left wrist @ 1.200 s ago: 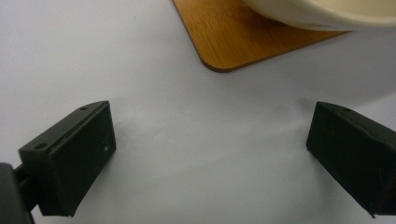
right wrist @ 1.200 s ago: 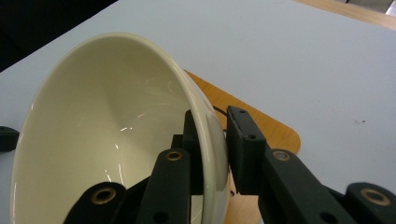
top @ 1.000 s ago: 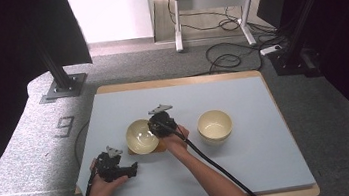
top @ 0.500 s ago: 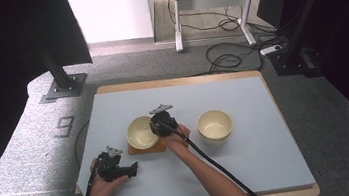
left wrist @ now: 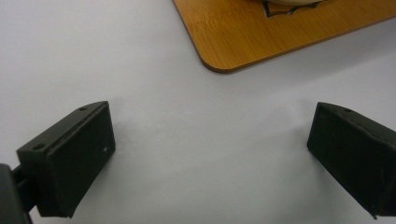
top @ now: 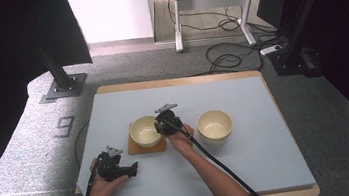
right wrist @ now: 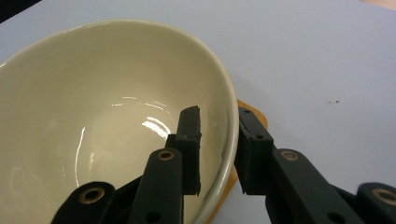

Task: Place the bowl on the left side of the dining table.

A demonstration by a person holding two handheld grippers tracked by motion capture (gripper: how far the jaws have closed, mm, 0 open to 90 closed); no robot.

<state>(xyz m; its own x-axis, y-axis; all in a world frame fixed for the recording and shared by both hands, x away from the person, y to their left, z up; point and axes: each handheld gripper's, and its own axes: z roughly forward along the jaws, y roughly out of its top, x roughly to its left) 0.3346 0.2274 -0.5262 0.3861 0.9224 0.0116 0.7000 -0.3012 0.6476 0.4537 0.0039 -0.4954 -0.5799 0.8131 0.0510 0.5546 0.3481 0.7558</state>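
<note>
The right gripper [top: 162, 126] straddles the rim of the cream bowl [top: 145, 131] on the wooden coaster [top: 147, 147]; its jaws have just been easing apart, a gap showing inside. A second bowl [top: 214, 125] sits well apart. The left gripper [top: 130, 169] rests wide open, empty, near the coaster.

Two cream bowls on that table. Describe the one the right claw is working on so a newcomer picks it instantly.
Start at the grey-blue table and look just left of its centre. There a cream bowl sits on a square wooden coaster, with the right claw straddling its rim. The other bowl, to its right, rests directly on the table, with nothing touching it.
</note>
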